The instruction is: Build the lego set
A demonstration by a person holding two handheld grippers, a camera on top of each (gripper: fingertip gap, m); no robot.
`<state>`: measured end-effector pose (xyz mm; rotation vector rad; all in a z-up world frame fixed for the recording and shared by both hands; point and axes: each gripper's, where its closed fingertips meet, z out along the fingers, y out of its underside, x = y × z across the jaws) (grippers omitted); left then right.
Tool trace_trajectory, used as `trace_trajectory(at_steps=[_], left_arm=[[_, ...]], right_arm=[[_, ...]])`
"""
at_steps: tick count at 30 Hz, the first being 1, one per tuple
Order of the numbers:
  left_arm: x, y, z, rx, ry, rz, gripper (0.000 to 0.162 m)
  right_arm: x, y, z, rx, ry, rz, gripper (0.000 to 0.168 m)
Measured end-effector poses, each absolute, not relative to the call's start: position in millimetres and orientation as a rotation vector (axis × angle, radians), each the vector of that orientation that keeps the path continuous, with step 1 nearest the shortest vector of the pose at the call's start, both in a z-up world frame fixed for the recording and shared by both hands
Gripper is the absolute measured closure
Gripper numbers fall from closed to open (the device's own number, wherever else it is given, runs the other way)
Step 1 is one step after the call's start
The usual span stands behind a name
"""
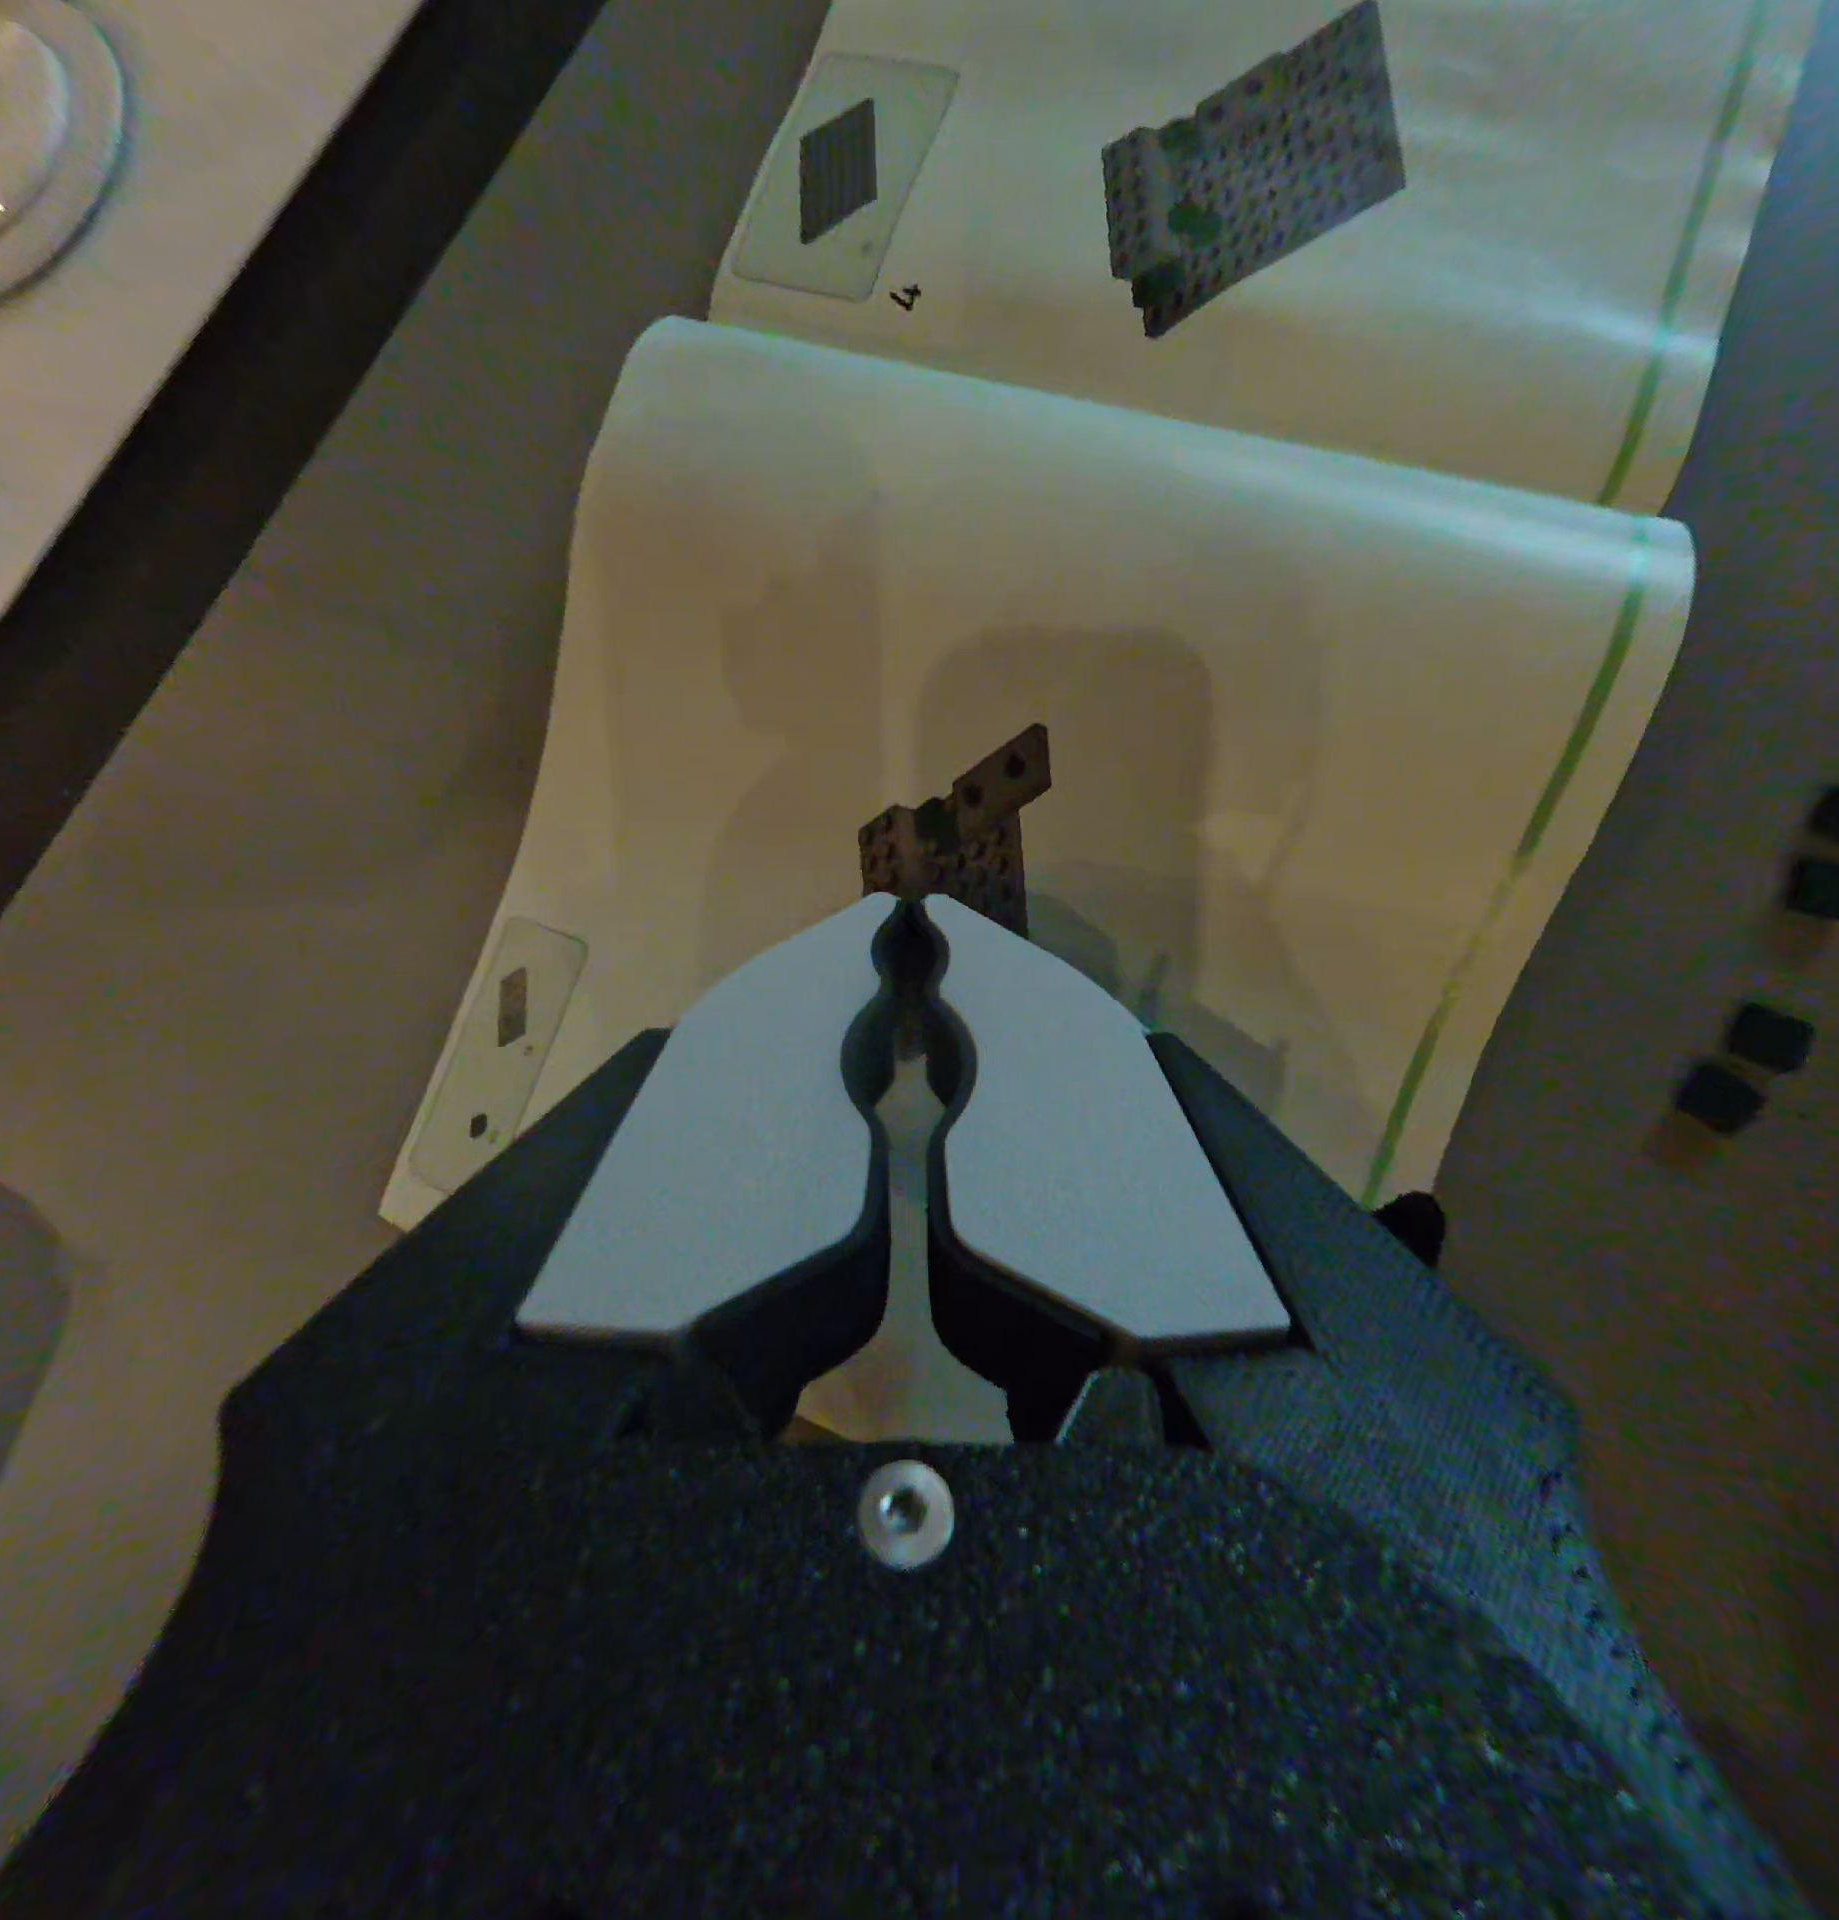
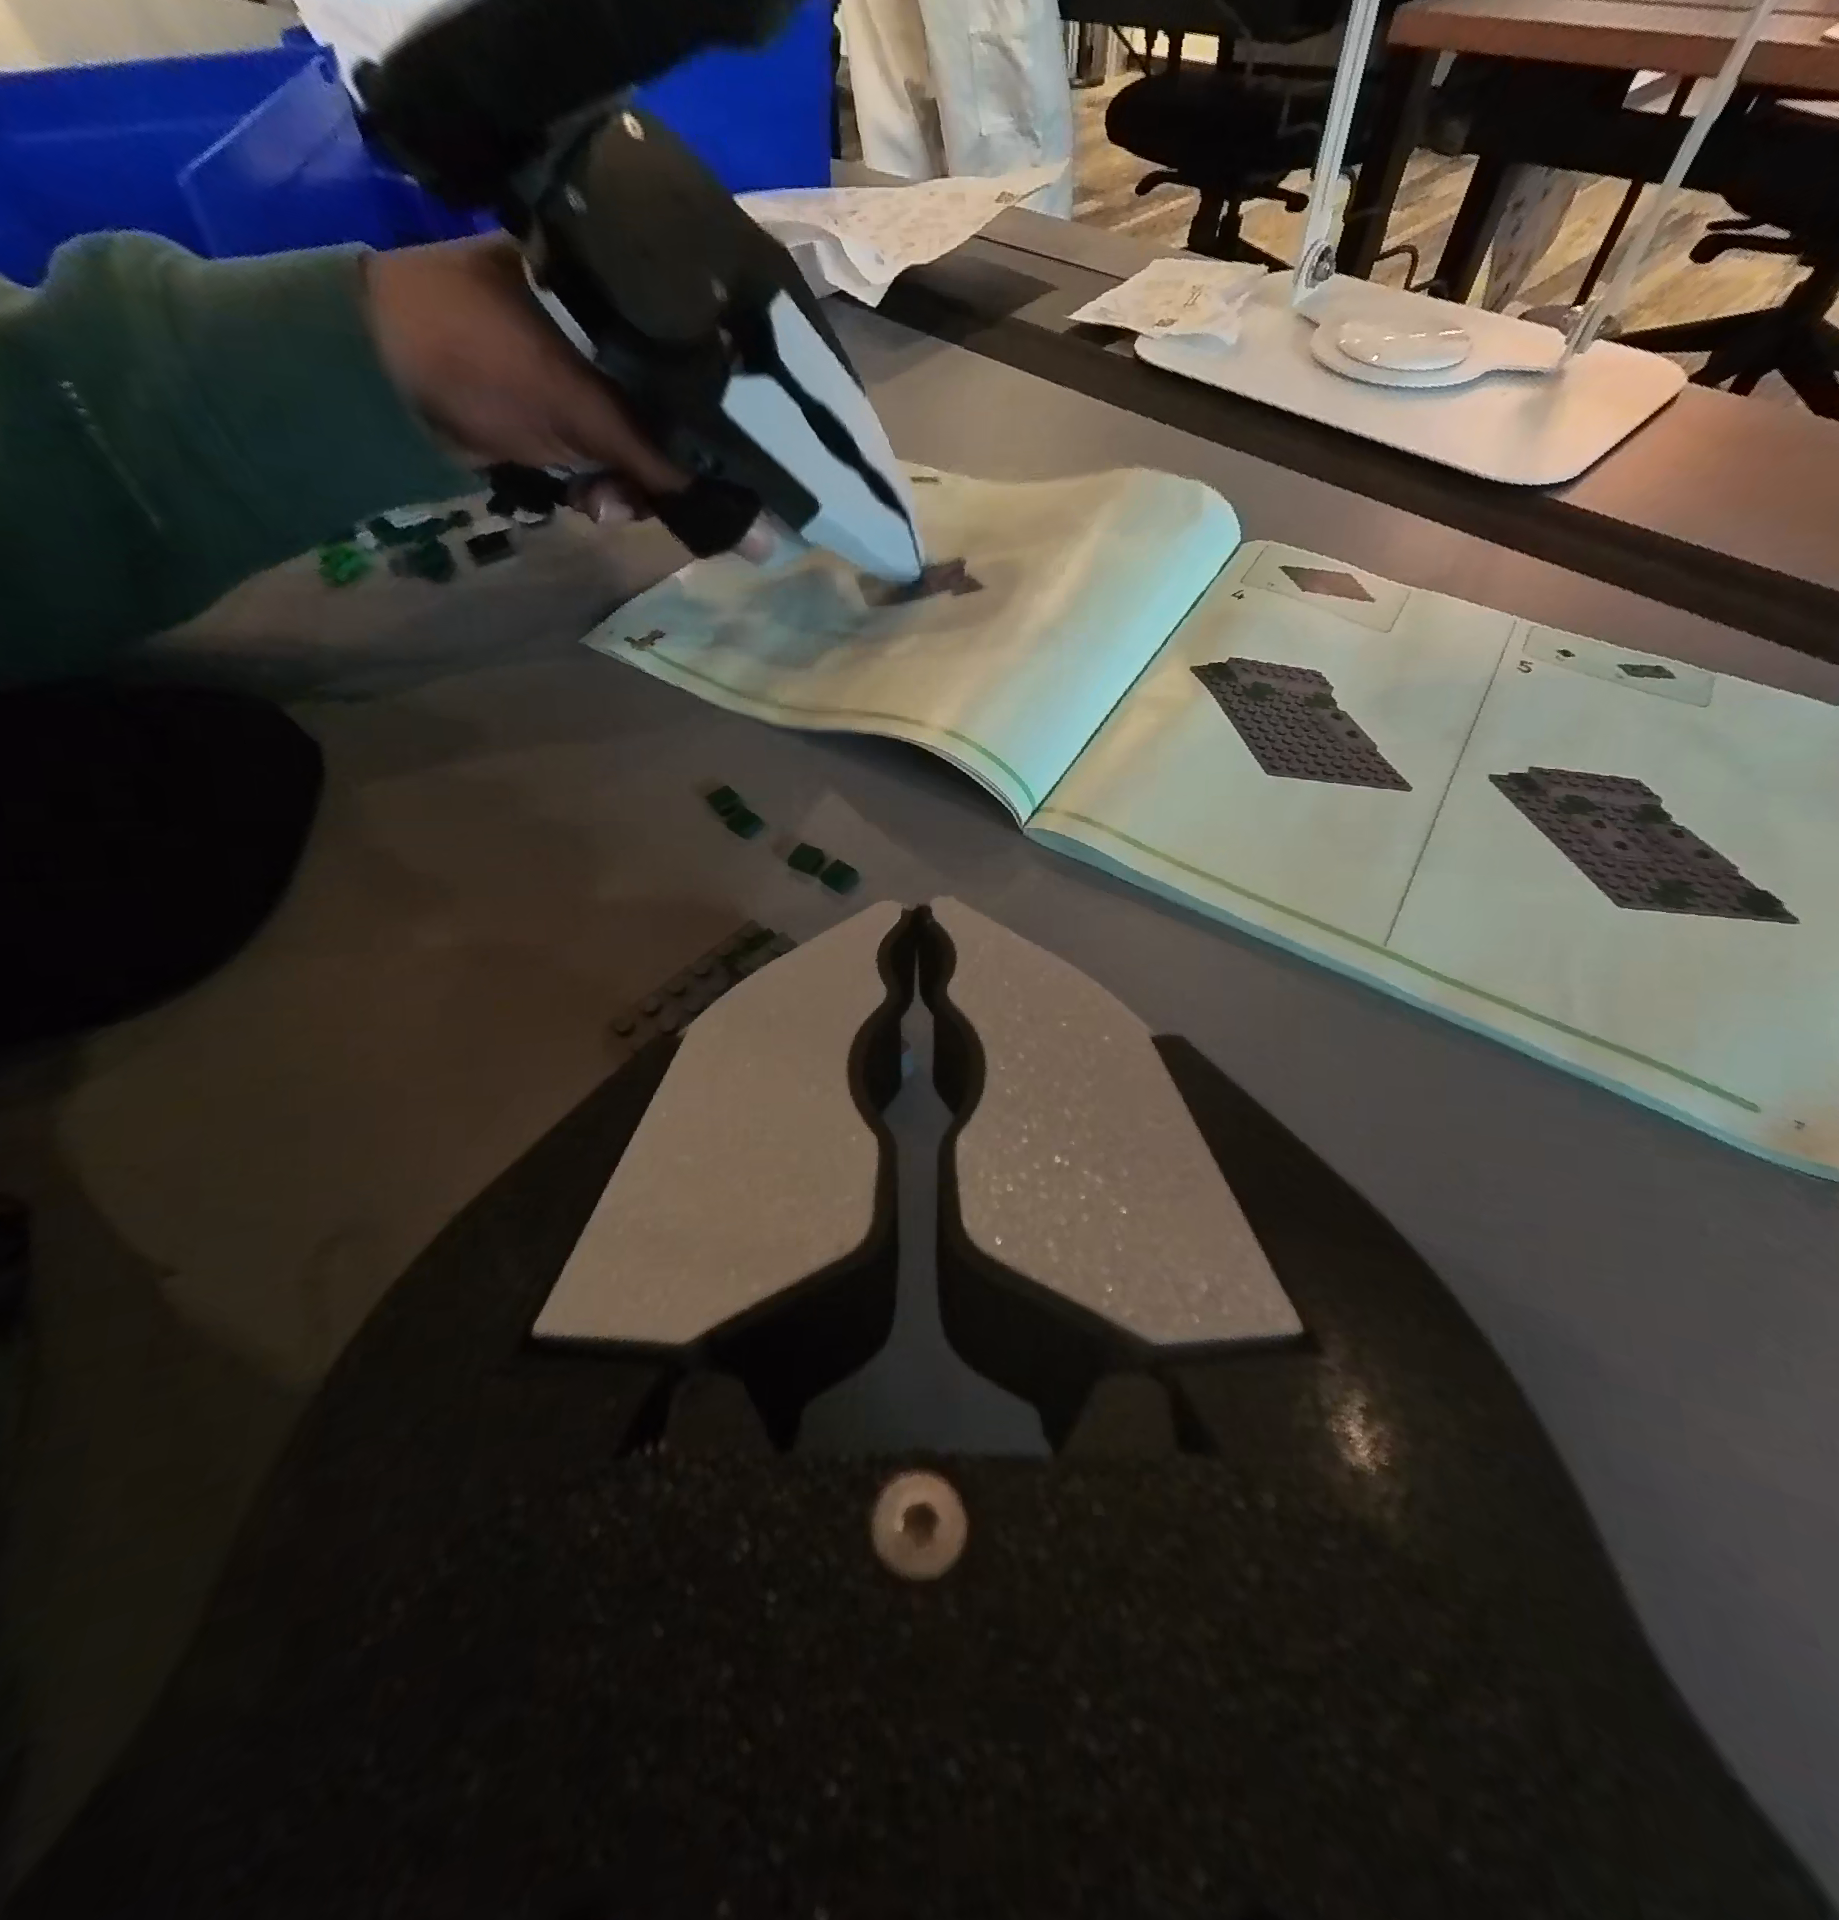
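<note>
The open instruction booklet [image 1: 1102,582] lies on the grey table [image 2: 1310,1351]; it also shows in the right wrist view [image 2: 1466,852]. My left gripper [image 1: 915,906] is shut, with its tips down on the booklet's curled left page, right beside a brown studded shape [image 1: 998,800] that looks printed. The right wrist view shows this gripper [image 2: 910,566] from the side. My right gripper [image 2: 920,914] is shut and empty, low over the table. Small green bricks [image 2: 823,868] and a grey studded strip [image 2: 676,997] lie just beyond it. Green bricks [image 1: 1829,862] also lie right of the booklet.
A person's green sleeve [image 2: 167,416] reaches in from the left. More loose green pieces [image 2: 427,551] lie behind it. A white stand base [image 2: 1414,384] and loose papers [image 2: 894,218] sit at the back, with a blue bin [image 2: 115,156] far left. My right fingertips sit around 20 cm from my left ones.
</note>
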<state>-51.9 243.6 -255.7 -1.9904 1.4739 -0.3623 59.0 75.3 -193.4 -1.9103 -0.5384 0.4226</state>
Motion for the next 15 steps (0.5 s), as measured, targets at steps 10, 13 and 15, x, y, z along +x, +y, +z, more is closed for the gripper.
trace_trajectory(at_steps=[10,13,15], left_arm=[[-76,235,-232,-1.981,1.388,-0.385,0.162],[-80,229,-236,-1.985,1.397,-0.387,0.162],[-82,230,-240,-1.993,1.399,-0.381,0.162]], right_arm=[[61,75,-191,-1.900,-0.514,0.442,0.168],[60,75,-192,-1.906,-0.526,0.433,0.168],[59,75,-192,-1.906,-0.529,0.426,0.168]])
